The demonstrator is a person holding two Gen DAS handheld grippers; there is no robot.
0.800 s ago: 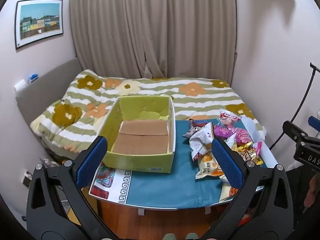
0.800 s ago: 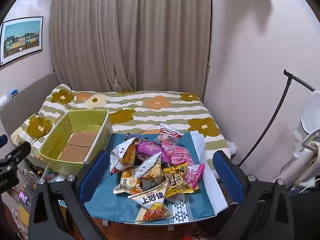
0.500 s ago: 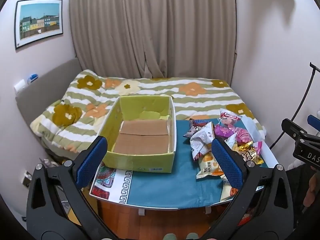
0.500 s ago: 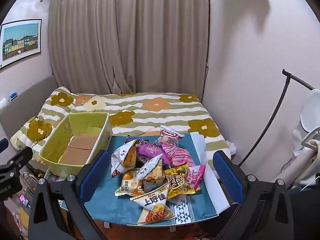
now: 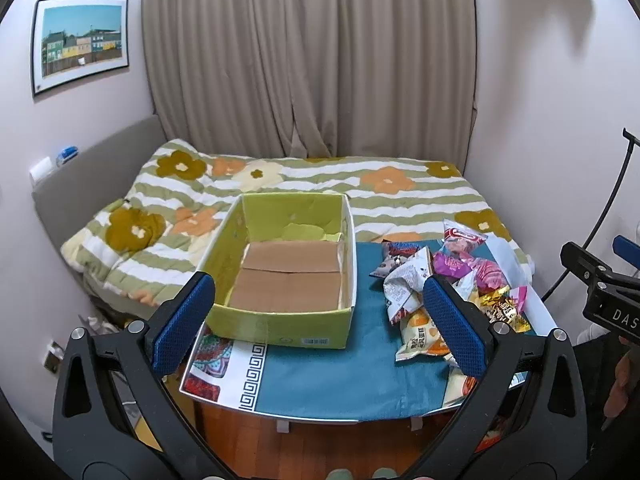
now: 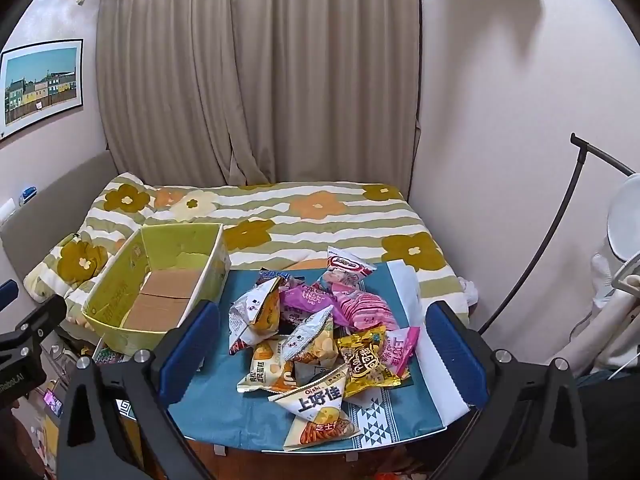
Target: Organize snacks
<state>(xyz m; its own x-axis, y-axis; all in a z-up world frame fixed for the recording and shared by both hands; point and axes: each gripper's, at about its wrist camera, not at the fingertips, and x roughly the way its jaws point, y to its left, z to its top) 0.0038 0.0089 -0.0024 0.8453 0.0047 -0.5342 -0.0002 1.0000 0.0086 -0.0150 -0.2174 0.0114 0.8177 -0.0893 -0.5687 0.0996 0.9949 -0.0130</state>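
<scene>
White triangular snack bag (image 6: pixel 318 402) reads "Oishi" & "上好佳". Right gripper body (image 5: pixel 614 312), seen from left wrist cam, shows "DAS". Other packets' print too small to read.

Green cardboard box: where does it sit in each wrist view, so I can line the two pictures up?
Left wrist view: the green cardboard box sits at centre, on the left part of the table, with nothing in it.
Right wrist view: the box sits left of centre, beyond the left blue pad.
Shared landmark: the snack pile lies just right of the box on the teal cloth in both.
</scene>
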